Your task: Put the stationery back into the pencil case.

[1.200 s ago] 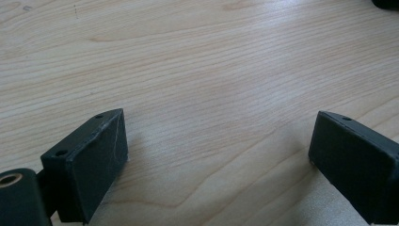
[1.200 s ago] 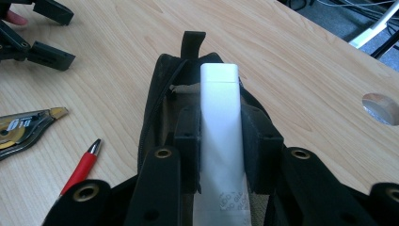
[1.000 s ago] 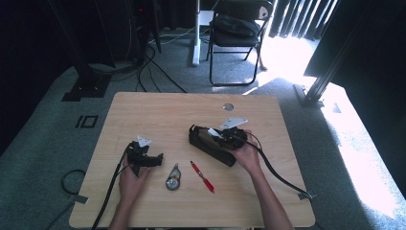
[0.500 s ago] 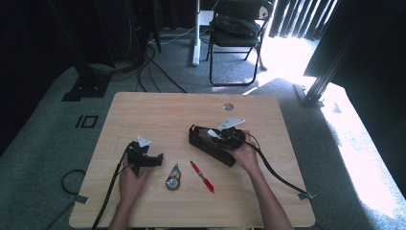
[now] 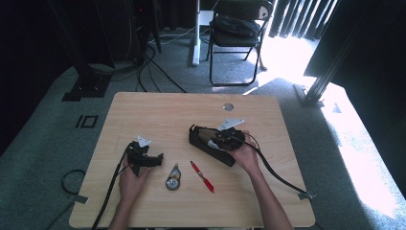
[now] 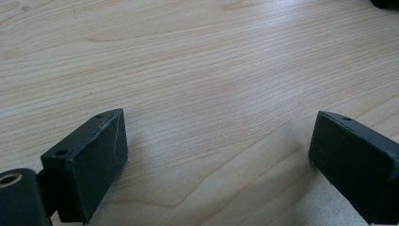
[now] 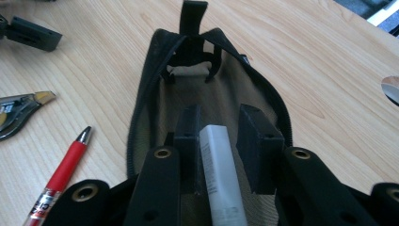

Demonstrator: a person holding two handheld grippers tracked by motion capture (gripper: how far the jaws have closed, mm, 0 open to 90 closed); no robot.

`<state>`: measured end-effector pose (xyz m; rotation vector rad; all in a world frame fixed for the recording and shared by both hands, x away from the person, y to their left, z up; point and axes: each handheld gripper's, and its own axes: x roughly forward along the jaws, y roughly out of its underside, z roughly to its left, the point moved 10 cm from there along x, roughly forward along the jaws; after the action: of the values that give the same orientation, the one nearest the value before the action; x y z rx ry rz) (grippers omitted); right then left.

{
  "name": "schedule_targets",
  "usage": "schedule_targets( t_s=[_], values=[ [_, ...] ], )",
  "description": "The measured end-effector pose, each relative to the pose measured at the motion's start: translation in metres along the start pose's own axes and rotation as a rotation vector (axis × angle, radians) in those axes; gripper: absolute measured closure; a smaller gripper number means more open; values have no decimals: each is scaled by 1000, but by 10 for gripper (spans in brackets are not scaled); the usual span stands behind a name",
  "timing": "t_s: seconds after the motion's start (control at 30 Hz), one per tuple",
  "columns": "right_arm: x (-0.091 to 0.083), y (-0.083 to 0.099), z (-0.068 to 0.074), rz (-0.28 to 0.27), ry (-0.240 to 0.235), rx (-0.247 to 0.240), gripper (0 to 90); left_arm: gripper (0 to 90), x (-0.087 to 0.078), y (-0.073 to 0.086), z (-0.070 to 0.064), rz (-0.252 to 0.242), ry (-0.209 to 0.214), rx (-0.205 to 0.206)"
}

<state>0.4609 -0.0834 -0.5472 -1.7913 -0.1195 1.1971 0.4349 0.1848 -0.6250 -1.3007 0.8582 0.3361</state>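
**White stick half inside the open pouch: risks at the release**

We see the right gripper (image 7: 217, 141) reaching into the open black zippered fabric pouch (image 5: 209, 143), which lies right of centre on the light wooden table (image 5: 158, 110). Its jaws sit just either side of a slim white rectangular stick (image 7: 221, 174); the left jaw touches it, while a narrow gap shows on the right, so we cannot tell whether the grip is firm or loosening. The stick points along the pouch's length, over the tan lining.

The left gripper (image 6: 219, 155) rests on the near left of the table with its jaws spread wide and nothing but bare wood between them. It does not steady the pouch.

Loose on the table near the pouch lie a red ballpoint pen (image 5: 202, 176) and, left of it, a small grey teardrop-shaped tape dispenser (image 5: 173, 178).

Our judgement of hazards:
- The pouch is soft and unheld; a push forward may slide it toward the far side.
- If the jaws open unevenly, the stick may tip against the zip edge and lodge across the mouth.
- On withdrawal, a jaw may snag the lining or zipper teeth and drag the pouch, perhaps nudging the pen nearby.
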Motion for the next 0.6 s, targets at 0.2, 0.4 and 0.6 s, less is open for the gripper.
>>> schedule_targets(
  t_s=[0.2, 0.4, 0.6],
  values=[
    [-5, -2, 5, -20, 1, -11, 657, 55, 0, 0, 0, 0, 0, 0],
    [-16, -5, 12, -46, 13, -23, 617, 54, 0, 0, 0, 0, 0, -1],
    [-25, -9, 16, -75, 21, -26, 605, 54, 0, 0, 0, 3, 1, 3]
  ],
)
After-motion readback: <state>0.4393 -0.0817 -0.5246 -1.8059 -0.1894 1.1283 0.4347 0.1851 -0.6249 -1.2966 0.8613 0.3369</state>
